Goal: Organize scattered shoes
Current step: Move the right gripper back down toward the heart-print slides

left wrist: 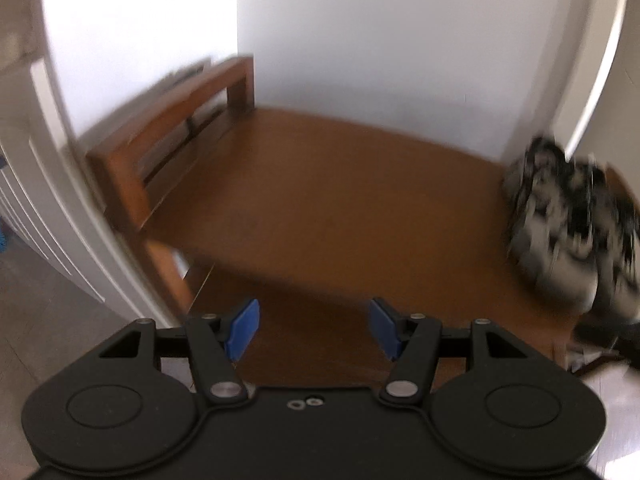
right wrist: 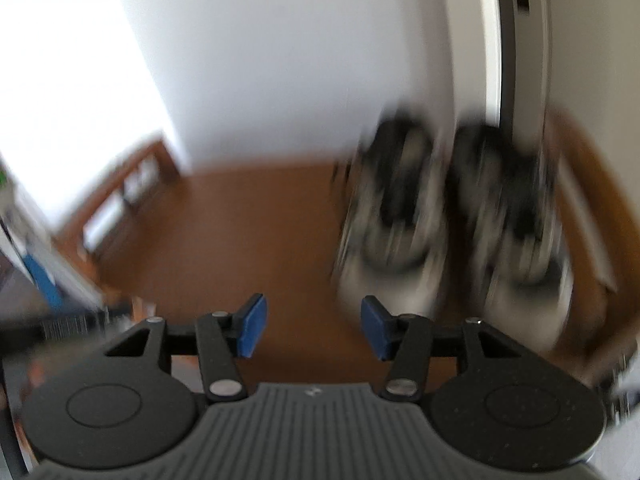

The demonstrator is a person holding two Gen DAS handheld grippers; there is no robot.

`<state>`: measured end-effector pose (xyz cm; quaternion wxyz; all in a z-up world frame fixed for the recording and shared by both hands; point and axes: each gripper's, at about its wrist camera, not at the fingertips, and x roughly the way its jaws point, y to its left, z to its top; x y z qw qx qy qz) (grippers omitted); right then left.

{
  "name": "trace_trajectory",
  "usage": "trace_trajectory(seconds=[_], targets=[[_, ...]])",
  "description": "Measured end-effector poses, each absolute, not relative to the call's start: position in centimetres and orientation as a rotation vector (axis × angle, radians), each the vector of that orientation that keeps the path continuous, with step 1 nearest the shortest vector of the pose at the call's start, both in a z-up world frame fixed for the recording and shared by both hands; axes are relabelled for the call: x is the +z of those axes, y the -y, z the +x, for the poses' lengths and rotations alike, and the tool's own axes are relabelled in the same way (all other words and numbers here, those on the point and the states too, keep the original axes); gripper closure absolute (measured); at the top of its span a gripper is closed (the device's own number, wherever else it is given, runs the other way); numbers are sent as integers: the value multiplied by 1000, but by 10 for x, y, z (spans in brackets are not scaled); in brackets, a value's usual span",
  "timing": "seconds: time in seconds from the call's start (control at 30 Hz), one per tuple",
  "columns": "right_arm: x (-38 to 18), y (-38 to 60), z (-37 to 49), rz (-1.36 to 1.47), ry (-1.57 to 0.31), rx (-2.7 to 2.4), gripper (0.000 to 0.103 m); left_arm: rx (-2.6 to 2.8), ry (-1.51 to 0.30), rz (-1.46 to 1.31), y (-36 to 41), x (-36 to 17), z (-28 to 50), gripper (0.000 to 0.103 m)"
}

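A pair of black-and-white sneakers (right wrist: 452, 216) stands side by side, toes toward the camera, on the brown wooden surface (right wrist: 248, 240) against a white wall (right wrist: 280, 60). In the left wrist view the same shoes sit at the far right of that surface, heavily blurred. The right tool (right wrist: 310, 328) hangs just in front of the nearer shoe's toe, its blue pads apart with nothing between them and touching no shoe. The left tool (left wrist: 314, 330) is further to the left, over the surface's front edge, its pads spread wide and likewise empty. At the far left end of the surface rises a slatted wooden rail (left wrist: 172, 120); beyond it, white panelled woodwork (left wrist: 60, 200) and grey floor (left wrist: 40, 320).

Judging from the frames, this pair looks already placed: aligned, touching or nearly so, tucked to one end. Most of the surface remains bare, leaving room for more. Whether other shoes are scattered elsewhere cannot be told; none show in either view.
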<state>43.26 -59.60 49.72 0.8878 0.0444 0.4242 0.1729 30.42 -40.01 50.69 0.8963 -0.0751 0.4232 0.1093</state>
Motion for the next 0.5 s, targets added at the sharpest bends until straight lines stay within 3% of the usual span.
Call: trace_trajectory(seconds=[0.1,0.23,0.4,0.5], targets=[[438,557,365,148,-1080,259,57,159,-910,-116,377,490,275,42],[366,513,271,134,-1202,195,57,89,-971,-27,358,462,237,42],[323,515,205,177,-1350,119,57,72,-1041,-31,348,442,202,43],[324,526,175,171,-1377,125,56,86,-1069,-44,352,433,181,42]])
